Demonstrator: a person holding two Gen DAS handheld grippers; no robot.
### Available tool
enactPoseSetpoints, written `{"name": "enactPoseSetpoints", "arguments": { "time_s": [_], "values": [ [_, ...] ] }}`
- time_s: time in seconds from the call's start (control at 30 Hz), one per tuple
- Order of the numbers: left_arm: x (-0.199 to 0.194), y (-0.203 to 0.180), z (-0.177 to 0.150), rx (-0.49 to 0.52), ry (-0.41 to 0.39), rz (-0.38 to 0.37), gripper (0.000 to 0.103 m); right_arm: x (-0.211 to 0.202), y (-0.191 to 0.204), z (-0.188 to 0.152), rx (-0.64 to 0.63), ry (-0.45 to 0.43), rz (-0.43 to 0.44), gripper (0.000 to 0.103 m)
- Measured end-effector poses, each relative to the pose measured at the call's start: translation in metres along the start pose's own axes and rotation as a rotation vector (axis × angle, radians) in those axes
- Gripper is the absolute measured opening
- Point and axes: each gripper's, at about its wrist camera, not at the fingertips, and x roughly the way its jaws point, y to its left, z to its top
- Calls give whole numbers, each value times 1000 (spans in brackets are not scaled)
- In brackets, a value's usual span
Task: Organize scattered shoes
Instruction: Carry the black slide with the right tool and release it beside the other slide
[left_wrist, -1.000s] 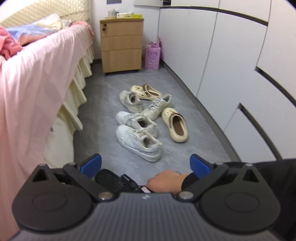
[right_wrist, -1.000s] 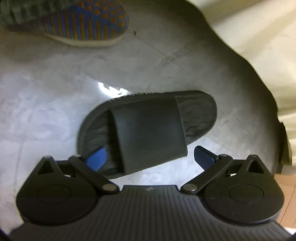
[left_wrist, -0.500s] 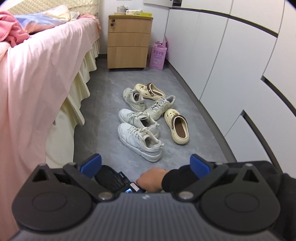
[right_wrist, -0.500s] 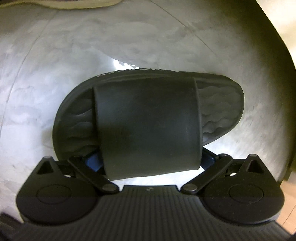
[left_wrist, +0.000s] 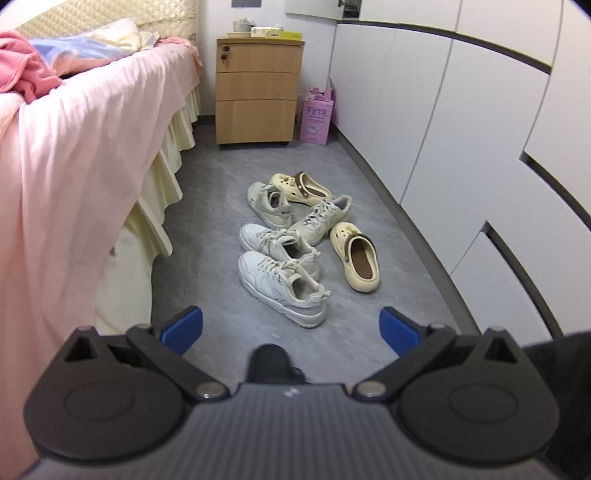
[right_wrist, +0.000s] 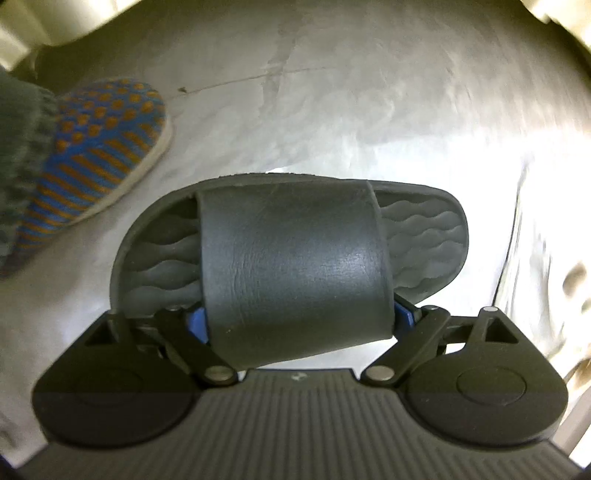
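Lifted nearer since before, the black slide (right_wrist: 291, 258) has wavy footbed, right jaws closing astride its strap.

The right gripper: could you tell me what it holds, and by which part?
The right gripper is closing on the black slide, its fingers either side of the wide strap.

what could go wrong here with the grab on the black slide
1. The right hand-held gripper is closing across the wide strap of the black slide; the soft strap may buckle or slip out, and only blue slivers of the pads show, so contact is unclear.
2. A foot in a blue and orange slipper stands close beside the slide and could get bumped on the lift.
3. The grip sits toward one end, so the slide may tilt.
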Motion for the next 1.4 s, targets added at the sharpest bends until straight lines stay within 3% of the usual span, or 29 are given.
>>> {"name": "enactPoseSetpoints", "arguments": {
  "time_s": [0.2,0.33,0.5,0.6,0.77,0.87,1.1,1.27,1.33,1.4],
  "values": [
    [1,2,-1,-22,6,23,103,-5,-16,-50,278,21,-72,91],
    [6,1,-2,-27,30,25,103,-8,-57,-106,613,43,-164,91],
    [14,-5,-4,-13,55,33,103,0,-99,-159,794,44,-228,91],
    [20,-8,-6,10,64,57,103,9,-117,-184,831,75,-290,91],
    [29,-9,-10,29,86,99,103,25,-143,-213,990,104,-322,91],
    [32,-9,-11,42,92,117,103,30,-147,-224,1013,104,-334,91],
    [35,-5,-13,47,105,133,103,56,-156,-257,1040,196,-380,92],
    [35,-4,-11,46,98,142,103,58,-160,-266,1049,167,-331,92],
    [36,-3,-11,42,97,137,103,55,-158,-267,1062,153,-311,103],
    [35,-3,-10,35,94,132,103,40,-155,-267,1094,110,-285,103]
  ]
}}
